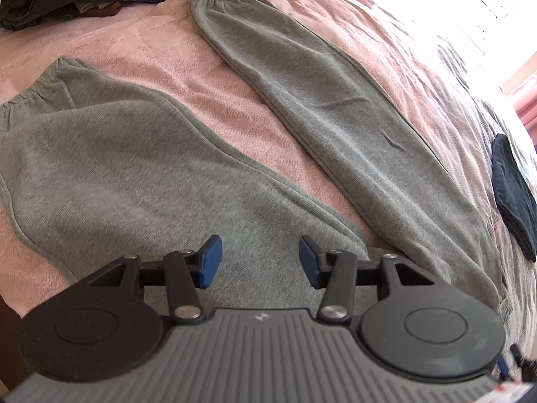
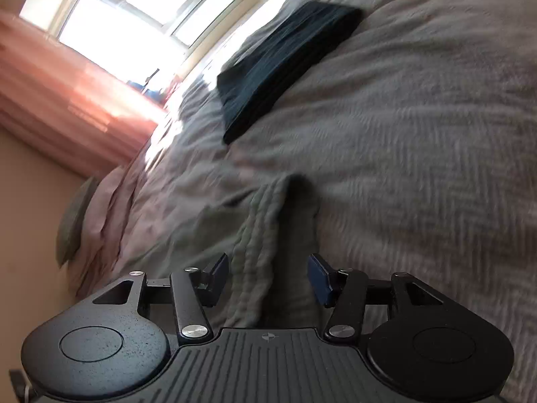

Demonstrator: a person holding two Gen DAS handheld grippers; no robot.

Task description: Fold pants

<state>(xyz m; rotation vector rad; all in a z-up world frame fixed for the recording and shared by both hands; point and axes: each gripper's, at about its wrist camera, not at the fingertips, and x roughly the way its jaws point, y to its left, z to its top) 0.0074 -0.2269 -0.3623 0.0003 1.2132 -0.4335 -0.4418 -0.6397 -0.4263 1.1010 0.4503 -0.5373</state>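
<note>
On the pink bedspread (image 1: pixel 208 100) grey sweatpants (image 1: pixel 335 107) lie spread flat, legs parted in a V with the cuffed ankles toward the far end. Over the crotch area hovers the left gripper (image 1: pixel 260 262), its blue pads apart and holding nothing. At the waistband edge (image 2: pixel 265 235) the right gripper (image 2: pixel 268 278) sits with its jaws spread either side of the gathered fabric, not clamped on it; that view is blurred. A folded dark garment (image 2: pixel 285 63) rests nearby on the grey striped cover (image 2: pixel 419 168), near the window (image 2: pixel 134 23).
</note>
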